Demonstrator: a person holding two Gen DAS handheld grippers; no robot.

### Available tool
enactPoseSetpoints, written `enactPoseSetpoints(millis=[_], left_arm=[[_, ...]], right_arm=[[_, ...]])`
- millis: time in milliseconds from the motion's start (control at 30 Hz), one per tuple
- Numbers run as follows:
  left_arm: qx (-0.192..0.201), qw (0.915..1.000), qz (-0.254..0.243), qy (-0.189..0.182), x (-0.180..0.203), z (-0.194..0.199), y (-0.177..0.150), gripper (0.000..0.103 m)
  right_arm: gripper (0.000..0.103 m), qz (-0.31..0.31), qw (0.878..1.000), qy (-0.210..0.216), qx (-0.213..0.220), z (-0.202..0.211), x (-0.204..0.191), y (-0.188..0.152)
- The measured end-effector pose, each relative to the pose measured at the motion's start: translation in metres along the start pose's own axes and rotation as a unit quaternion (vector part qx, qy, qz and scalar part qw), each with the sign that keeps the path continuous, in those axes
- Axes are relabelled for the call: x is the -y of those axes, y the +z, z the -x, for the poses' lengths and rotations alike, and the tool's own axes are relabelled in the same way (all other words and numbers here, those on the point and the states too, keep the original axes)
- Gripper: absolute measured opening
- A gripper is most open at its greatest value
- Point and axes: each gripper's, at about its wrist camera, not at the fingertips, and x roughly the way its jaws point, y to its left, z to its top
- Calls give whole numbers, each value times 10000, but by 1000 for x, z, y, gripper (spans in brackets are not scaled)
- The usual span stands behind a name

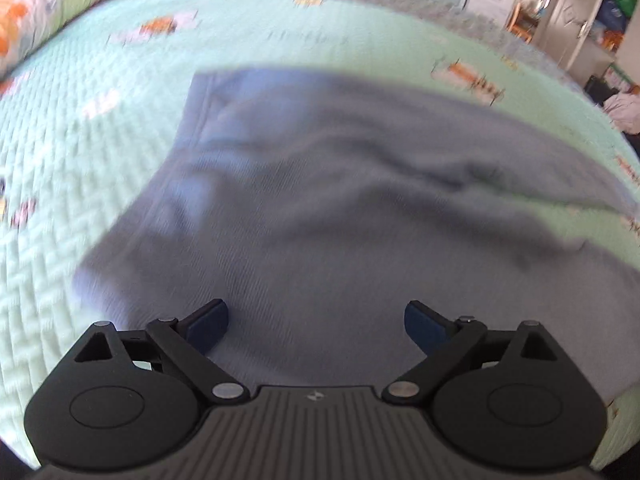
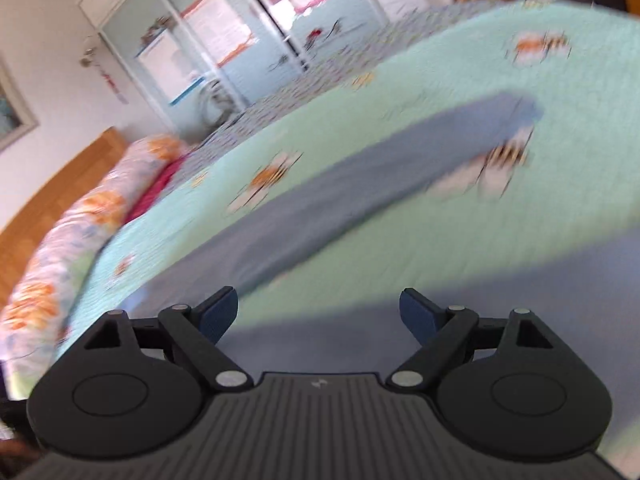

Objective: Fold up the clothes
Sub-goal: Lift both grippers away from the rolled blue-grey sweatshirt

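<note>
A: Where is the garment?

B: The blue-grey garment (image 1: 320,208) lies spread on the mint-green quilted bedspread (image 1: 80,160), filling the middle of my left wrist view. My left gripper (image 1: 316,326) hangs just above the garment's near part, fingers spread wide, nothing between the blue pads (image 1: 210,326).

A: And your other tool?

B: My right gripper (image 2: 319,314) is also wide apart and empty. It hovers over the garment's near edge, and beyond it a long strip of the garment (image 2: 360,184) runs away across the bedspread, towards the far corner of the bed. Whether that strip is a sleeve or a leg, I cannot tell; both views are smeared with blur.

A: Any writing or labels?

B: Only a small pale logo mark (image 1: 316,396) on the gripper body, too small to read. The bedspread carries orange-and-white printed motifs (image 2: 538,46), no legible words.

A: What lies around the garment?

B: To the garment's left, a floral bolster pillow (image 2: 80,220) lies along the wooden headboard (image 2: 48,196). Past the bed stands a wardrobe with glazed sliding doors (image 2: 192,48).
</note>
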Motion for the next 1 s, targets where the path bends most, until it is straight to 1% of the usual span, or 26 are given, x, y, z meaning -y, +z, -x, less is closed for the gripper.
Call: enactPoseSetpoints(millis=[33, 67, 133, 233, 267, 333, 433, 533, 600, 700, 733, 800, 900, 933, 1000], left_arm=[[102, 9996, -242, 96, 6, 2, -5, 98], [117, 9987, -450, 202, 13, 4, -9, 99], [120, 9976, -650, 216, 19, 11, -16, 99], [130, 9983, -567, 81, 8, 25, -27, 99], [173, 9988, -448, 77, 2, 31, -31, 99], [298, 9994, -164, 64, -10, 44, -40, 99], [580, 9980, 249, -64, -25, 63, -45, 99], [630, 9947, 808, -61, -46, 71, -47, 99], [498, 9899, 1309, -244, -63, 71, -49, 99], [383, 9790, 1896, -635, -81, 68, -52, 99], [346, 9768, 1993, -698, -84, 66, -51, 99], [267, 9753, 2059, -747, -84, 61, -47, 99], [187, 9734, 2128, -825, -80, 54, -40, 100], [167, 9715, 2201, -867, -80, 51, -38, 102], [143, 9644, 2432, -1032, -84, 45, -34, 102]], right_arm=[[88, 161, 9998, -113, -63, 1, -6, -8], [88, 347, 9990, -260, -119, 1, -12, -15], [88, 720, 9956, -552, -232, 2, -23, -29], [88, 1275, 9861, -987, -399, 3, -40, -50], [88, 1284, 9845, -1116, -420, 8, -39, -50], [88, 1017, 9876, -1156, -313, 17, -24, -44], [88, 640, 9925, -1035, -114, 34, -20, -46], [88, 391, 9951, -892, -157, 37, -18, -50], [88, 39, 9958, -893, -174, 37, -10, -54], [88, -711, 9945, -762, -117, 48, 10, -57], [88, -932, 9930, -724, -96, 53, 17, -57], [88, -1298, 9892, -675, -35, 63, 29, -57], [88, -1668, 9838, -654, 39, 79, 42, -62], [88, -1795, 9817, -635, 70, 83, 48, -64], [88, -2050, 9769, -593, 135, 91, 59, -68]])
